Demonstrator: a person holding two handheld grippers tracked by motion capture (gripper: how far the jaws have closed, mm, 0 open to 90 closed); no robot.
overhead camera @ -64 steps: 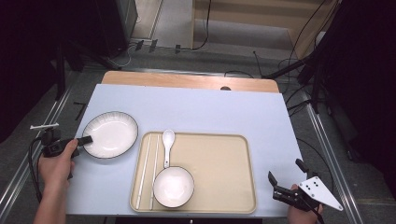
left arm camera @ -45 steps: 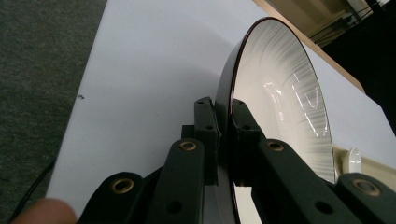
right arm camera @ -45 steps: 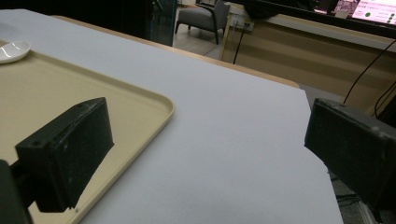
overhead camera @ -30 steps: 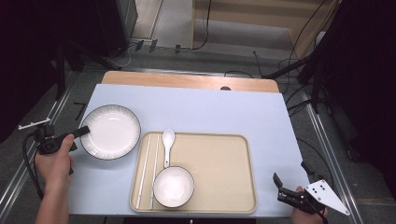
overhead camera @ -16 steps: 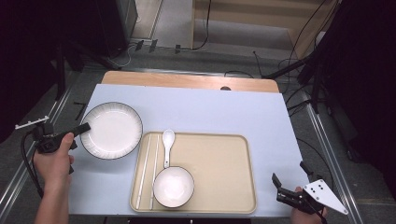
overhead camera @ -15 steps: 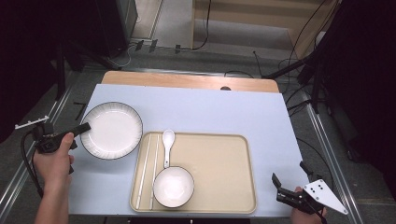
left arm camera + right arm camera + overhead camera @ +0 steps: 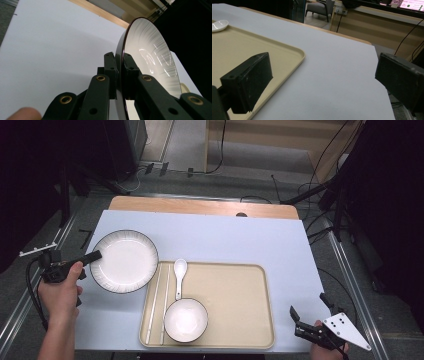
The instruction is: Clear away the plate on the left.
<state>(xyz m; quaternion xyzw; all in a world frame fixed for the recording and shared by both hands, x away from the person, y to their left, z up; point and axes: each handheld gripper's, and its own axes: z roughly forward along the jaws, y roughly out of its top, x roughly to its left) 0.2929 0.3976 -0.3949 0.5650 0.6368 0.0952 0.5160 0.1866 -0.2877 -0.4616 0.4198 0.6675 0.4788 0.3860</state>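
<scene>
A white plate with a dark rim [image 7: 125, 261] hangs just above the table's left side, its right edge over the beige tray [image 7: 235, 320]. My left gripper [image 7: 95, 256] is shut on the plate's left rim. In the left gripper view the plate [image 7: 150, 60] stands on edge between the black pads [image 7: 111, 67], which pinch its rim, and that gripper [image 7: 120, 72] is closed on it. On the tray lie a white spoon [image 7: 179, 272], a pair of chopsticks [image 7: 156, 300] and a small white bowl [image 7: 186, 320]. My right gripper [image 7: 310, 312] rests open at the table's front right corner; the right gripper [image 7: 322, 82] has nothing between its pads.
The light blue table top [image 7: 225, 240] has free room behind and to the right of the tray. A wooden strip [image 7: 200, 206] runs along its far edge. Cables and dark stands lie on the floor beyond. The tray's corner [image 7: 299, 53] lies left of my right gripper.
The left gripper has lifted the plate and carried it right toward the tray, so its edge now overlaps the tray's left rim. The right gripper has stayed where it was.
</scene>
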